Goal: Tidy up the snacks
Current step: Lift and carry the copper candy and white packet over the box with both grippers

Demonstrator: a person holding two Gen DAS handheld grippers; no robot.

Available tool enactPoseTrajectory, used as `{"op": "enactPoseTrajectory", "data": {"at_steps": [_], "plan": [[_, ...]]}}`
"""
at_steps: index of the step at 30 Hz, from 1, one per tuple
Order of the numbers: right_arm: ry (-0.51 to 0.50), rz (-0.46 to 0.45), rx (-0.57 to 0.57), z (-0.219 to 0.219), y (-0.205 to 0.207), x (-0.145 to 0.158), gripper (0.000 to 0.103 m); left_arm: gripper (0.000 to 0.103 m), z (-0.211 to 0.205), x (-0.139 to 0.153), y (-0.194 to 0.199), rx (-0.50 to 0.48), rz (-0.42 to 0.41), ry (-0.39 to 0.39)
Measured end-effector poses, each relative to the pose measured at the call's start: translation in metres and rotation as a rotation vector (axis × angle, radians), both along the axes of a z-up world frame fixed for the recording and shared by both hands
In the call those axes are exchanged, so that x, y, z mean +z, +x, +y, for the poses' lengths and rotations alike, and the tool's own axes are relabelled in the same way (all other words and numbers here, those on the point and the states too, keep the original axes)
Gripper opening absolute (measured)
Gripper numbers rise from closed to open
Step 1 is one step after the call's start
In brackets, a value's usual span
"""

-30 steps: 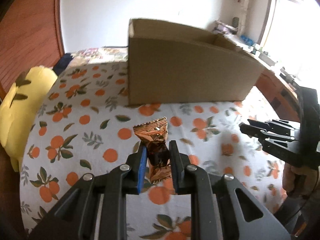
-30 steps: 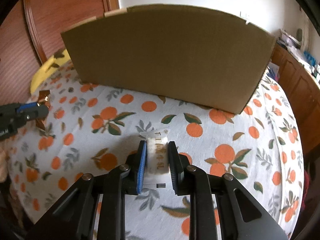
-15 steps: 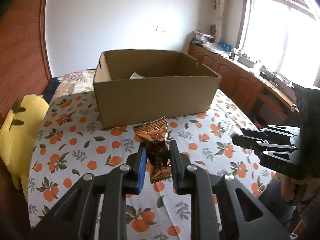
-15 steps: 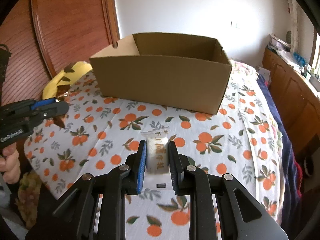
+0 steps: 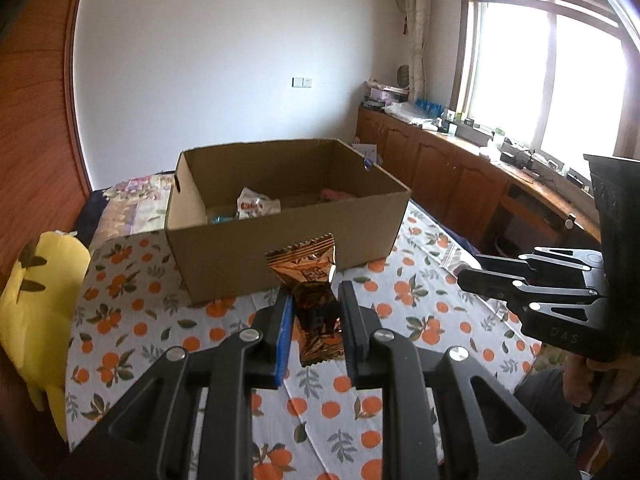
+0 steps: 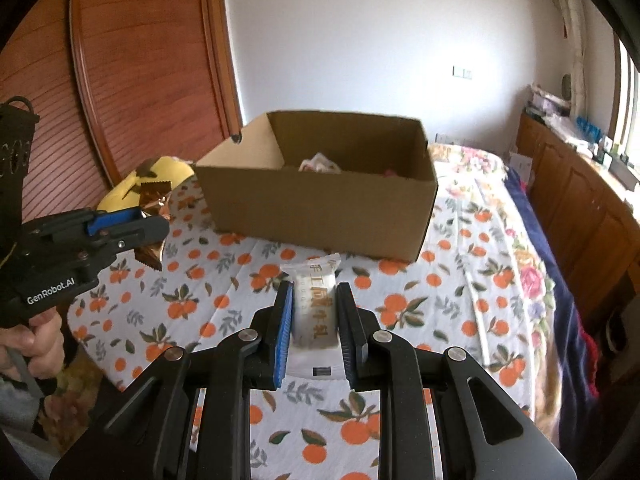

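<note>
Your left gripper (image 5: 314,326) is clamped on a copper-foil candy (image 5: 312,296), held by its middle so both crimped ends stick out free. Your right gripper (image 6: 312,320) pinches a white nougat packet (image 6: 314,304) the same way. Both are up off the orange-print tablecloth (image 5: 132,312), short of the open cardboard box (image 5: 280,240), probably so they clear its near wall for a drop-in. The box already holds a white-and-red wrapper (image 5: 256,206) and something pink. That near wall is the only obstacle. A yellow plush (image 5: 36,280) sits off the left, and a clear packet (image 5: 452,256) lies on the cloth to the right of the box; neither blocks you.
</note>
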State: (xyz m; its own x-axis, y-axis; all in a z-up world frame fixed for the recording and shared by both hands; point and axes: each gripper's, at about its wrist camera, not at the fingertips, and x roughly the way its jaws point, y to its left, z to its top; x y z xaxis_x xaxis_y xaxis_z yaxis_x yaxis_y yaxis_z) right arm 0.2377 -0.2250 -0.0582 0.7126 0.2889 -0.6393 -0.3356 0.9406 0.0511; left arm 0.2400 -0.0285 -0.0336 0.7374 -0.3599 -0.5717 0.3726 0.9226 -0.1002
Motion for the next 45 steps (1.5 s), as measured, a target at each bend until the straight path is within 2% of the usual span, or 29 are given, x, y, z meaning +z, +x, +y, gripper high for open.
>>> {"op": "enactPoseTrajectory", "data": {"at_steps": [14, 25, 30, 38, 45], "plan": [[-0.008, -0.066, 0.001, -0.006, 0.046, 0.031, 0.020, 0.020, 0.003, 0.016, 0.054, 0.012, -0.040, -0.010], [-0.008, -0.078, 0.018, -0.004, 0.105, 0.036, 0.020, 0.020, 0.010, 0.011, 0.114, 0.044, -0.038, -0.006], [-0.007, -0.071, 0.027, 0.000, 0.132, 0.033, 0.020, 0.020, 0.006, 0.001, 0.138, 0.046, -0.020, 0.010], [0.009, -0.019, 0.044, 0.002, 0.173, 0.011, 0.020, 0.020, 0.002, -0.024, 0.174, 0.044, 0.044, 0.025], [0.018, 0.027, 0.049, 0.006, 0.197, -0.010, 0.020, 0.020, -0.003, -0.039, 0.187, 0.037, 0.084, 0.015]]}}
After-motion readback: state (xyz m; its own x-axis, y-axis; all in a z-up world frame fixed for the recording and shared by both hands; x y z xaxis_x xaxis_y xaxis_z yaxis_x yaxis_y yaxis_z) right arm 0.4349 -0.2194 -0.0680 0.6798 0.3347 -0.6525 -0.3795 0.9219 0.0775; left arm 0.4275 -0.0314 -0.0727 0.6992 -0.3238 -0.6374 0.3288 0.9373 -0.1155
